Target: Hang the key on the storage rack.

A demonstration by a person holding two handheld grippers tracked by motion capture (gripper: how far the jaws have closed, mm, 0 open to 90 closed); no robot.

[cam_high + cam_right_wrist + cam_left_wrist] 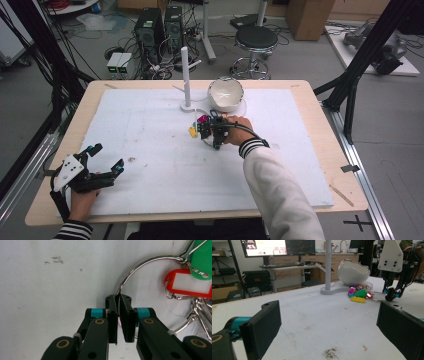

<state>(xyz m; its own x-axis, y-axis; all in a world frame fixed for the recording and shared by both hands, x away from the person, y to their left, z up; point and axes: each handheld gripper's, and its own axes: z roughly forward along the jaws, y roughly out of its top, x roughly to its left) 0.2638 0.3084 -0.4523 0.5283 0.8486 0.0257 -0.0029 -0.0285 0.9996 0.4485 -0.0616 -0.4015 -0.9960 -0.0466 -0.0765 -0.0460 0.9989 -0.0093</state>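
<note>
A white foam board (150, 165) is being used as the work surface, covering most of the wooden table (320, 107) across the middle of the high view. Just above centre, a white branched stand (186, 80) and a cracked-egg-shaped white bowl (226, 93) are being kept side by side. Right below them, the key ring (147, 261) with its coloured tags (358, 293) is lying flat on the board. Its wire is being pinched between the pressed-together jaws of the right gripper (119, 301), at the centre of the right gripper view. At lower left in the high view, the left gripper (106, 159) is being held spread wide, gripping nothing. For a clean lift, the pinch should be kept firm and the ring raised straight, so that the thin wire is not twisted out and the dangling tags are not snagged.
</note>
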